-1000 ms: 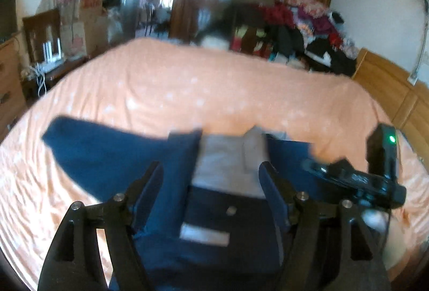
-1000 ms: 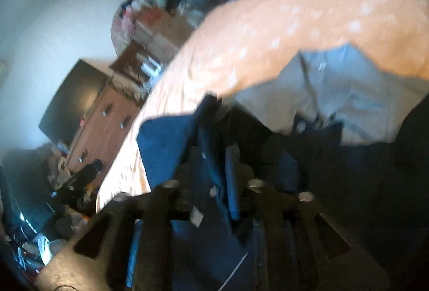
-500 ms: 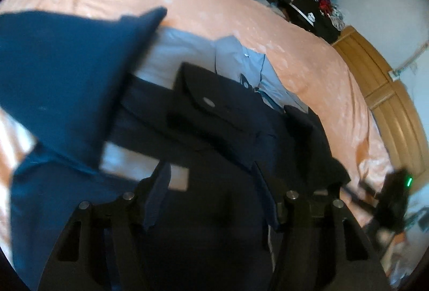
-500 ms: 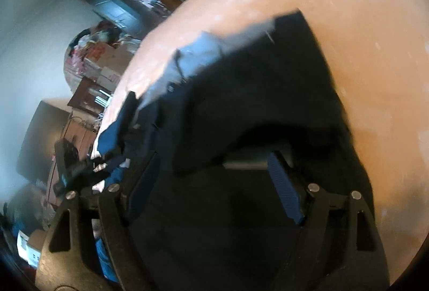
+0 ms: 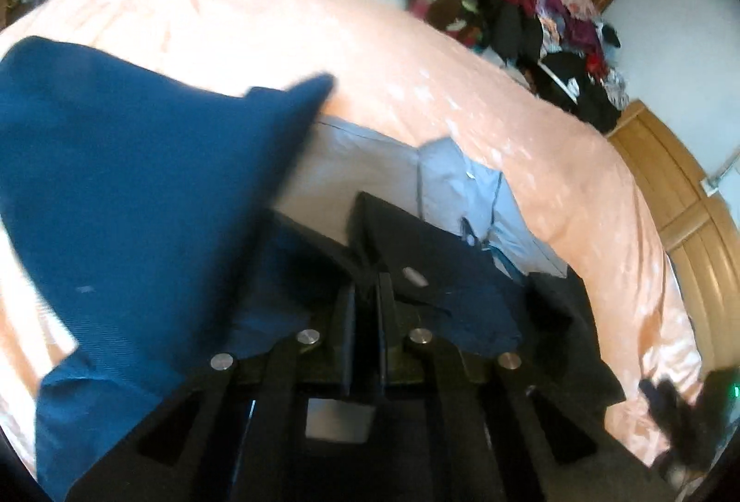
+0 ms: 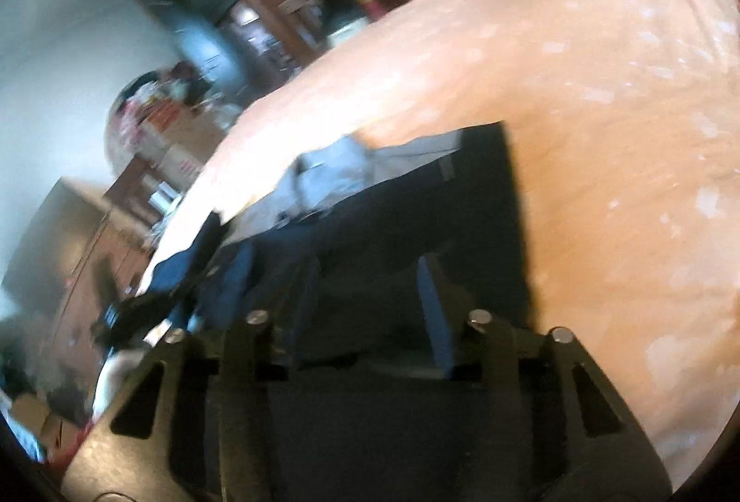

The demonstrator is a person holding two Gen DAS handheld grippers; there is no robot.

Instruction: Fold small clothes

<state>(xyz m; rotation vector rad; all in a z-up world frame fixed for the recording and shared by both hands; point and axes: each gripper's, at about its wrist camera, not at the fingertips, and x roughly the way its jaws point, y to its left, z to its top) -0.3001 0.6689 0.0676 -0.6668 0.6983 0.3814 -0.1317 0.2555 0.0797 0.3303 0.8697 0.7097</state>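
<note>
- Lying spread across the near part of the orange bed (image 5: 416,53): navy garment (image 5: 138,187), pale grey lining showing toward the middle.
- Pinching a dark fold of that garment: left gripper (image 5: 366,298), fingers pressed together.
- Hovering over the garment's right side near the bed's edge: right gripper (image 6: 370,284), fingers spread apart, cloth between them.

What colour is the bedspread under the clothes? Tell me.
Peach-orange bedspread with pale flecks; the right wrist view shows it best.
</note>
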